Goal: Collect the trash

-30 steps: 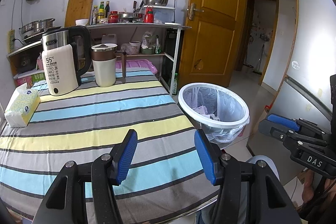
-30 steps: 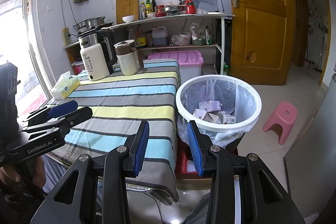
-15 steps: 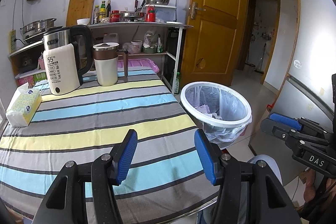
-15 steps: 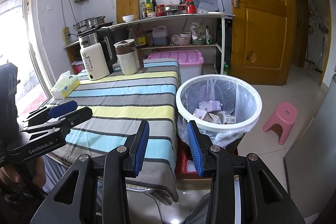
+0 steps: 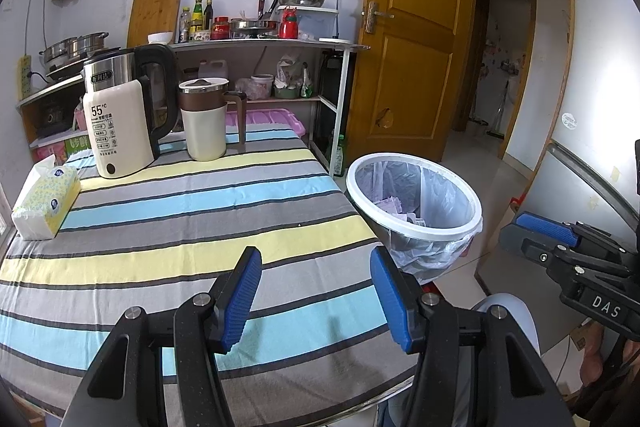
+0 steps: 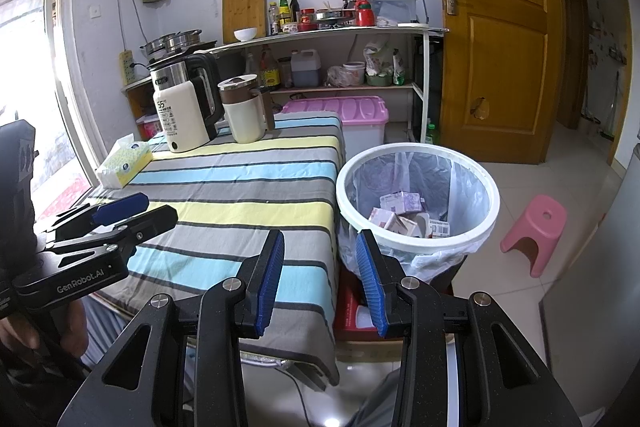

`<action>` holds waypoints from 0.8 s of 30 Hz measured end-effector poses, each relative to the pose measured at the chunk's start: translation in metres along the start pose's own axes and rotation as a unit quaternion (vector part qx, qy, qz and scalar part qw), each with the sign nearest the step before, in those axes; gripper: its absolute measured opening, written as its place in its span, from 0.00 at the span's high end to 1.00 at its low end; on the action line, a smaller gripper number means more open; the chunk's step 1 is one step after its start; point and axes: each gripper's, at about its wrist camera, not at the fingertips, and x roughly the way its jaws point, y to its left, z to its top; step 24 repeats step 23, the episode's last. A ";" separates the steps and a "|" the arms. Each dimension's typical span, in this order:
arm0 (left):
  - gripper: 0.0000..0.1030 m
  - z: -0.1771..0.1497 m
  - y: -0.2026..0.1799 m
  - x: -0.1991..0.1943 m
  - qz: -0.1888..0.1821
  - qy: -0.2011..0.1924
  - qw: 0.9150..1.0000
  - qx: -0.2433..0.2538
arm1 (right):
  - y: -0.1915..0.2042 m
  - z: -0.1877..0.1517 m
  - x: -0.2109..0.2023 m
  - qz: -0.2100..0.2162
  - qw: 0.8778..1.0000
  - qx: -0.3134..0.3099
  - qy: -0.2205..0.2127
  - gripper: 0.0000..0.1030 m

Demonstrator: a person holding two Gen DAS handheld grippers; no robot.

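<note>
A white-rimmed trash bin lined with a clear bag stands right of the striped table; it also shows in the left wrist view. Several small cartons and paper scraps lie inside it. My left gripper is open and empty above the table's near edge. My right gripper is open and empty, low in front of the bin, between table edge and bin. Each gripper shows in the other's view: the left one and the right one.
On the table's far side stand a white kettle, a beige jug and a tissue pack. A shelf rack with kitchenware lines the wall. A pink lidded box, a pink stool and a wooden door are nearby.
The left wrist view has drifted slightly; the bin sits a bit further right in it. The right gripper has stayed put. Both stay open.
</note>
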 end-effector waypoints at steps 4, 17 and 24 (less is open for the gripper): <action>0.45 0.000 0.000 0.000 0.001 0.000 1.000 0.000 | 0.000 0.000 0.001 0.001 1.000 -0.001 0.001 0.62; 0.45 -0.002 0.000 0.001 0.010 -0.001 1.000 0.006 | -0.002 0.000 0.002 0.001 1.000 -0.002 0.003 0.62; 0.45 -0.001 -0.001 0.000 0.010 -0.002 1.000 0.008 | -0.002 0.000 0.002 0.001 1.000 -0.002 0.002 0.62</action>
